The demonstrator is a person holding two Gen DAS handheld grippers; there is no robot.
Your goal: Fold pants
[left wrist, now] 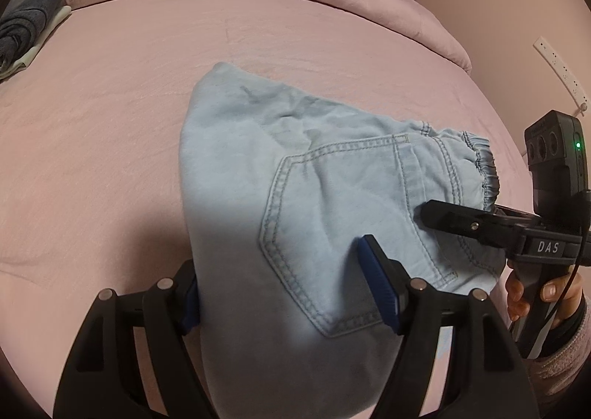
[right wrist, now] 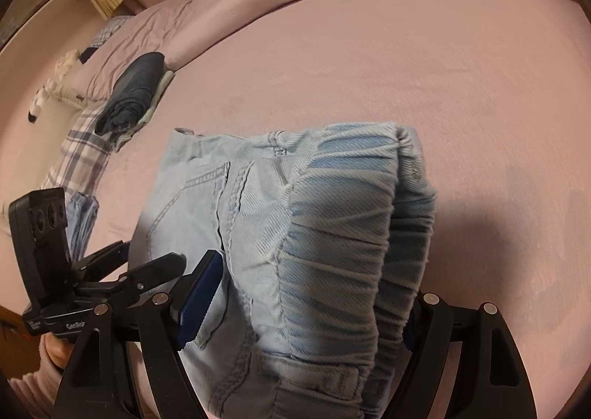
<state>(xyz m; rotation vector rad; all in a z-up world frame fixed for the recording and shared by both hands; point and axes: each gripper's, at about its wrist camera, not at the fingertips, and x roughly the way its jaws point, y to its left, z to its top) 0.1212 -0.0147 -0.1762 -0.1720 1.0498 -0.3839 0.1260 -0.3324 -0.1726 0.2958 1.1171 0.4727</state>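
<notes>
Lying mid-frame on pink bed (left wrist: 110,123): folded pale pants (left wrist: 295,175). Dark folded clothes (left wrist: 29,12) upper left, well apart. Left gripper (left wrist: 291,293) and right gripper (right wrist: 295,315) spread wide astride cloth, grasp undeterminable.

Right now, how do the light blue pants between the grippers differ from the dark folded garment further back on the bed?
The light blue pants are pale denim; the dark garment is charcoal. The pants lie in the foreground on the pink bed; the dark garment rests on something white near the bedding roll. Both are folded compactly.
</notes>
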